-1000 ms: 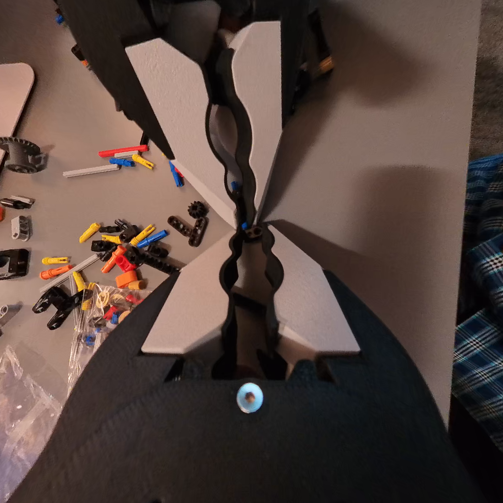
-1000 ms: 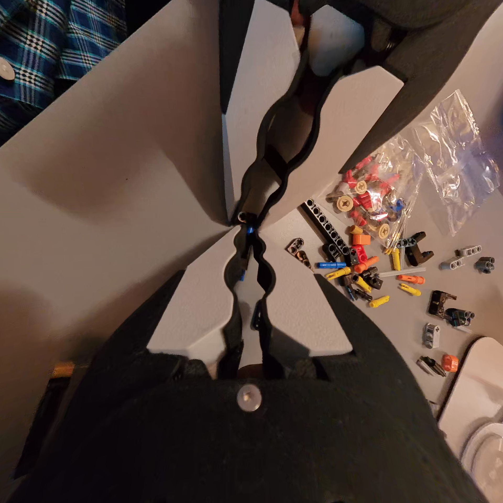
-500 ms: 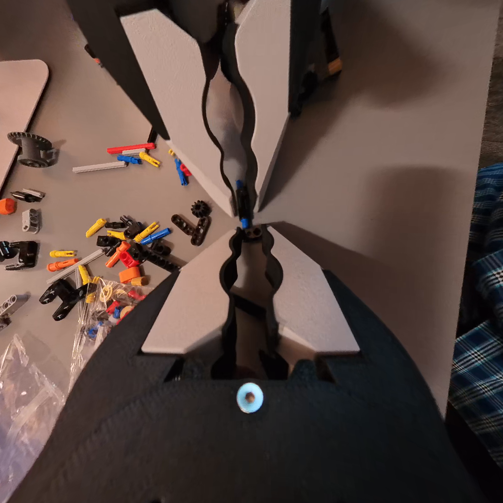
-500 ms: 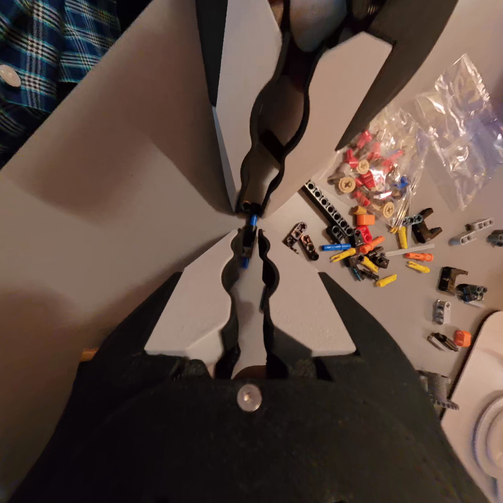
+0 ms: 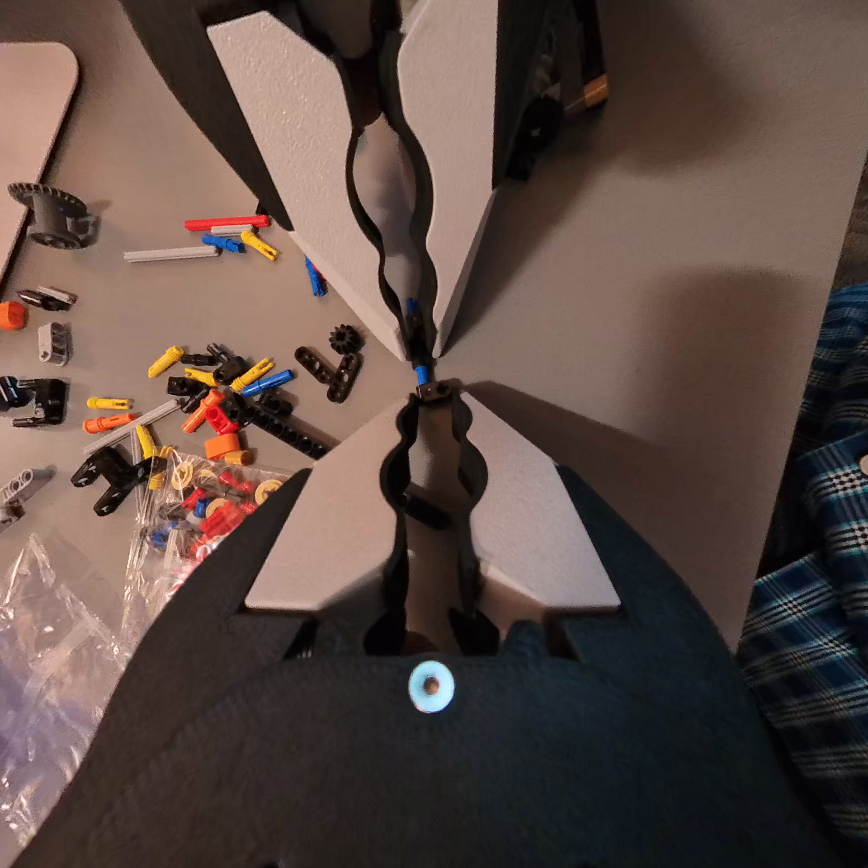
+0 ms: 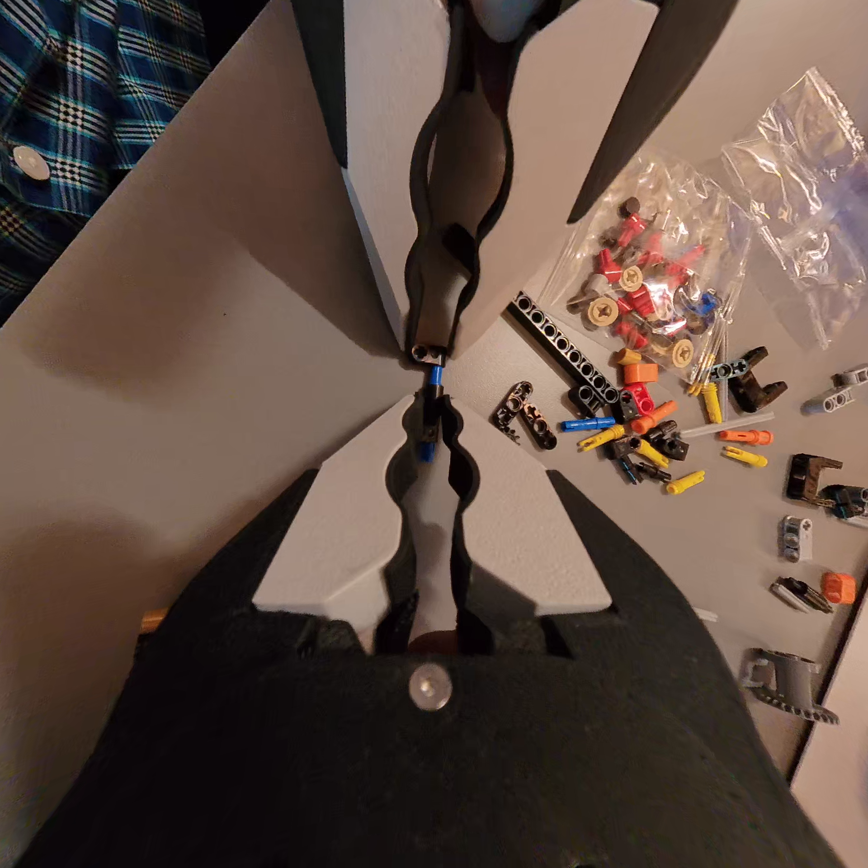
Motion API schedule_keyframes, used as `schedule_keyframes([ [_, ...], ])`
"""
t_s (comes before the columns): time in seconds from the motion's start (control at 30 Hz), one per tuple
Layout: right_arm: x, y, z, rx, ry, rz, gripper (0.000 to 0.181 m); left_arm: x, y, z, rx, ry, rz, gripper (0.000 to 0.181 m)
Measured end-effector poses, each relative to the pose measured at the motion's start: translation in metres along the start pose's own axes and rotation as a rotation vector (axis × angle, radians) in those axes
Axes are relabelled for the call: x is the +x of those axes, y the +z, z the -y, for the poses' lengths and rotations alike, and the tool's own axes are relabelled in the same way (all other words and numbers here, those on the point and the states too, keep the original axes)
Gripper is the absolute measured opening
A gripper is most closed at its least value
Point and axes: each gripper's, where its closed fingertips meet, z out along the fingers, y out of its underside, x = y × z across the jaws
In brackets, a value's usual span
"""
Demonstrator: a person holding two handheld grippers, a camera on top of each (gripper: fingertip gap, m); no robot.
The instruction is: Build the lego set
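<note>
Blue pin point(image 6: 434, 375) in clenched right gripper point(image 6: 428, 405), tip just beside black connector point(image 5: 437, 390) pinched by left gripper point(image 5: 436, 397).

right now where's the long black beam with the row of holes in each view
Left wrist view: the long black beam lies left of centre, beside the left gripper.
Right wrist view: it lies right of centre, slanting down to the right from the bag.
Shared landmark: the clear bag of small parts, with one end of the beam at its edge in both views.
</note>
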Motion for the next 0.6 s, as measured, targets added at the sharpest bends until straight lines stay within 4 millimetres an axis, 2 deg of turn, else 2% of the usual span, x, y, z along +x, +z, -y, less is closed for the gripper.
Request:
schedule_keyframes([
  [0.03,0.0001,0.0001,0.0,0.0,0.001,-0.001,0.004,0.0,0.0,-0.0001,-0.001,-0.009,0.0,0.011],
  [0.6,0.001,0.0014,0.0006,0.031,-0.002,-0.003,0.003,0.001,0.0044,0.0031,0.022,-0.052,-0.044,0.011],
])
